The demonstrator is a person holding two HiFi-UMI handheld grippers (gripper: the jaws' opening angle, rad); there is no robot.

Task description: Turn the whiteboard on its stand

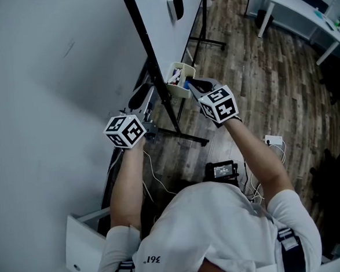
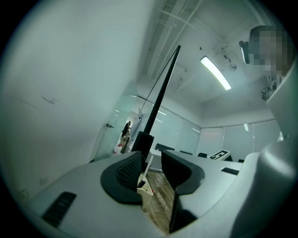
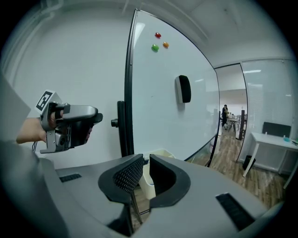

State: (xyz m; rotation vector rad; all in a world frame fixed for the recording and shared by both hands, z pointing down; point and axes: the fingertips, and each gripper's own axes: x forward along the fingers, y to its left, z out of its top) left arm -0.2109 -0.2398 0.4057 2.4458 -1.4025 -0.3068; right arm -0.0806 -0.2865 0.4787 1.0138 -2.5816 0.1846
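Observation:
The whiteboard (image 1: 161, 28) stands edge-on below me, its black frame (image 1: 153, 58) running down toward my hands; a black eraser (image 1: 175, 6) sticks to its face. In the right gripper view the whiteboard (image 3: 158, 107) carries the eraser (image 3: 184, 88) and coloured magnets (image 3: 158, 41). My right gripper (image 1: 191, 86) is shut on the rim of the cream marker tray (image 1: 177, 75) at the board's lower edge; the tray (image 3: 160, 153) fills the narrow gap of the right gripper (image 3: 145, 174). My left gripper (image 1: 152, 127) sits at the other side of the frame. Its jaws (image 2: 153, 168) stand apart, the frame edge (image 2: 160, 93) rising just past them.
The stand's black legs (image 1: 189, 139) spread over the wood floor. A grey wall (image 1: 43, 71) is close on the left. A white desk (image 1: 300, 7) stands at the back right. Cables and a power strip (image 1: 273, 140) lie by my feet, near a small device (image 1: 222, 171).

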